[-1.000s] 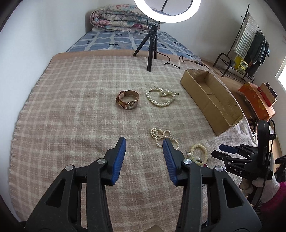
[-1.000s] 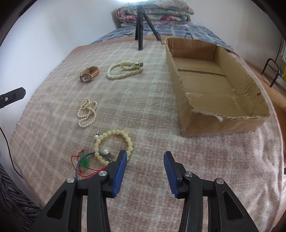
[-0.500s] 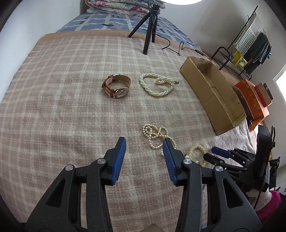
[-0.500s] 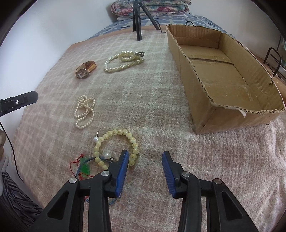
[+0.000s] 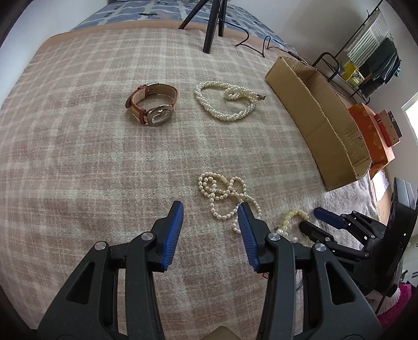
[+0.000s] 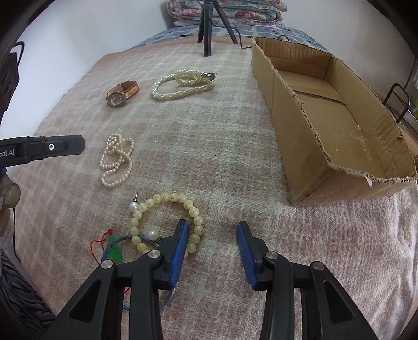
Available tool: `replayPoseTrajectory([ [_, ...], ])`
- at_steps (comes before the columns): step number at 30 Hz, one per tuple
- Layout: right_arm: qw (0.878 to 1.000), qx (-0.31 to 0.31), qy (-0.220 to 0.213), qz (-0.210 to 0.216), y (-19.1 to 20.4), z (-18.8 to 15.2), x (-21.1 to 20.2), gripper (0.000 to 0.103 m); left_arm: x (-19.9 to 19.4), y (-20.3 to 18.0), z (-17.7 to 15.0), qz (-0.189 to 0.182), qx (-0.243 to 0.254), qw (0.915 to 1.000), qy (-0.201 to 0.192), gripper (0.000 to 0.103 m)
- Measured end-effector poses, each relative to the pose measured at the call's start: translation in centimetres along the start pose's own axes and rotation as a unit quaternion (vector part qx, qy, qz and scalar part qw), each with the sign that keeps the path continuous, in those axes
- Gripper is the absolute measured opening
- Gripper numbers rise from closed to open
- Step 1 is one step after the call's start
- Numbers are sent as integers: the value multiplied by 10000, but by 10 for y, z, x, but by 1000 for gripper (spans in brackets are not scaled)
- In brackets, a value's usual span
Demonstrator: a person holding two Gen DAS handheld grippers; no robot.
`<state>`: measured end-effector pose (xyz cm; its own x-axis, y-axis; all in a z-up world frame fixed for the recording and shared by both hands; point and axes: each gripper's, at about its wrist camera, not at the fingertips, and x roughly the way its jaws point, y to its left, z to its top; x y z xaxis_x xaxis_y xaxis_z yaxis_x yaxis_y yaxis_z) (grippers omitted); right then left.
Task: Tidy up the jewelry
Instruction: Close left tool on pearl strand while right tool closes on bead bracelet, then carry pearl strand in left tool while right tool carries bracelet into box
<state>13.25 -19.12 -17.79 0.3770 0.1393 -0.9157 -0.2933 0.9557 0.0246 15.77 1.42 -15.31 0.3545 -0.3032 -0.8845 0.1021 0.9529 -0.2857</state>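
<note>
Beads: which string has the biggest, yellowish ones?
The yellow bead bracelet beside the right tongs; the two pearl strings have small white beads.

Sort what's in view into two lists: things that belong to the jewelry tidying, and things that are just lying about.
Belongs to the job:
- watch
- twisted pearl necklace
- thin pearl strand
- yellow bead bracelet
- pearl earrings
- red and green cord
- cardboard box

Just lying about:
- tripod
- folded quilt
- clothes rack
- orange box
</note>
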Motion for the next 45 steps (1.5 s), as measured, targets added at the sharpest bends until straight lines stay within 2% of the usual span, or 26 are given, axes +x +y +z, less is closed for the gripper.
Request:
replayPoseTrajectory([
  [14, 9995, -282, -78, -92, 8, -2, 0, 27, 33, -14, 9, 121, 126, 9998, 108, 47],
  [25, 9991, -390, -90, -104, 13, 3, 3, 21, 44, -24, 10, 416, 383, 9984, 44, 46],
  [27, 9991, -411, -91, -102, 14, 4, 4, 19, 45, -25, 8, 438, 459, 9980, 2, 39],
  [29, 9989, -439, -101, -97, 15, 4, 4, 16, 44, -27, 6, 445, 518, 9977, -34, 20],
  [31, 9989, -443, -112, -55, 16, 5, 4, 12, 44, -29, 6, 395, 537, 9978, -46, 12],
  [37, 9991, -394, -148, 61, 14, 5, 2, 6, 42, -30, 8, 320, 498, 9982, -120, 9],
  [45, 9988, -357, -264, 229, 16, 6, -9, 5, 32, -29, 10, 197, 436, 9986, -205, 8],
])
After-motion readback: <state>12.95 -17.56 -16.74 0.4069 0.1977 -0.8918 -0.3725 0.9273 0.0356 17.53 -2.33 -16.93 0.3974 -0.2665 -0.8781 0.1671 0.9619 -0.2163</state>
